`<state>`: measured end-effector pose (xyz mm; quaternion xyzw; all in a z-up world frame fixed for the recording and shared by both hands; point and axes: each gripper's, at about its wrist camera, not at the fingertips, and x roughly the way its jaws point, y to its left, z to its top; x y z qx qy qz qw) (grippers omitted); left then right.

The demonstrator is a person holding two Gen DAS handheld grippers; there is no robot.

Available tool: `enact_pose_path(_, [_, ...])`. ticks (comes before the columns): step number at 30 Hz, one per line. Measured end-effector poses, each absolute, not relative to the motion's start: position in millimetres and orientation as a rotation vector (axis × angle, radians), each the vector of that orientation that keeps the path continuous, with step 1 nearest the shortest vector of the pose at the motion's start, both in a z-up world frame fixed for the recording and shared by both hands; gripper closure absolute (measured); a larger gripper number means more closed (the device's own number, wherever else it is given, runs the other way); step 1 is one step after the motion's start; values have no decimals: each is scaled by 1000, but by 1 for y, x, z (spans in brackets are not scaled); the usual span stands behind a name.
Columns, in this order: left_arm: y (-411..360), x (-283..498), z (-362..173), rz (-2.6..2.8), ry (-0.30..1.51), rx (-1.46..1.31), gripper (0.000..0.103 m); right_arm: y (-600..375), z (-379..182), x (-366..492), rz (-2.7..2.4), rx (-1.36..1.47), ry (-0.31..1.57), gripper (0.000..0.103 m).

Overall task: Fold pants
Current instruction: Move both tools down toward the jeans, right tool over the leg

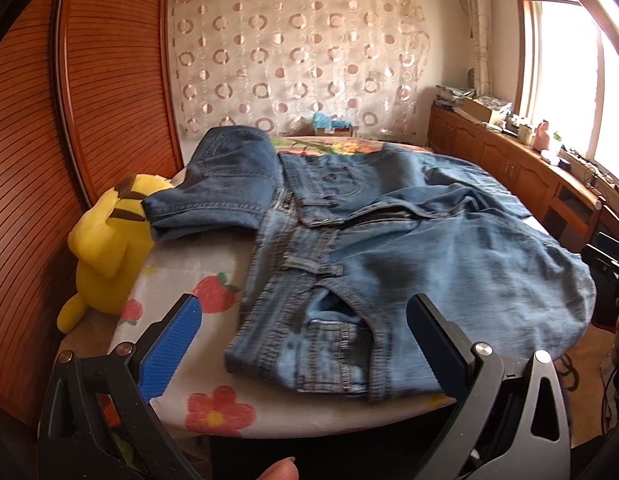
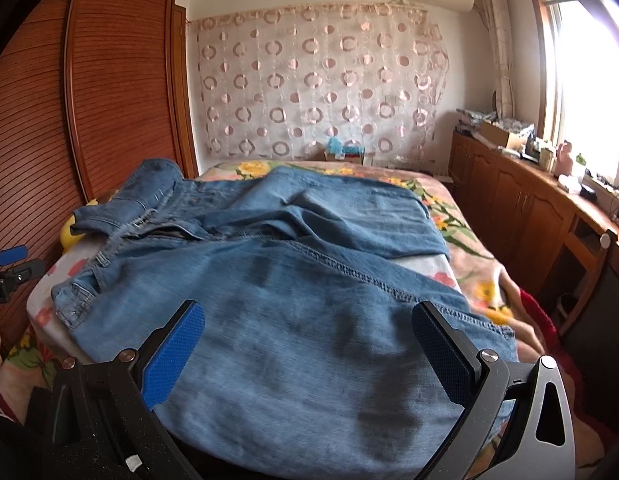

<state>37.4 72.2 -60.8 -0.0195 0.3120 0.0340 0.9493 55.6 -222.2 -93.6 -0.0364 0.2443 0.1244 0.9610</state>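
Observation:
A pair of light blue jeans (image 1: pixel 429 248) lies spread on the bed, waistband to the left, legs running right. My left gripper (image 1: pixel 305 320) is open and empty, hovering just above the waistband corner (image 1: pixel 309 356). My right gripper (image 2: pixel 309 332) is open and empty over the near leg of the jeans (image 2: pixel 309 320). The far leg (image 2: pixel 349 208) lies across the bed behind it. A second, darker folded pair of jeans (image 1: pixel 225 176) rests at the far left by the waistband.
A yellow plush toy (image 1: pixel 109 248) sits at the bed's left edge against the wooden wardrobe (image 1: pixel 69 120). The floral bedsheet (image 1: pixel 181 280) shows around the jeans. A low wooden cabinet (image 2: pixel 529 208) with clutter runs along the right under the window.

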Motion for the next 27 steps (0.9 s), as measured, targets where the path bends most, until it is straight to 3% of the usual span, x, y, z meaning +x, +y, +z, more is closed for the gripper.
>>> enact_pose_path(15, [117,40,-108,102,712,-125,2,-204,-115,54,253,-152,666,3])
enact_pose_path(18, [120,38,-112,78,722,-158,9,-203,-112,45,252,-157,681,3])
enact_pose_path(23, [123,37,-124,76,764,-172,37,-209,-112,33,252,-150,696,3])
enact_pose_path(27, [122,35,-133,50,793,-187,46,-213,-111,20,260,-121,689,3])
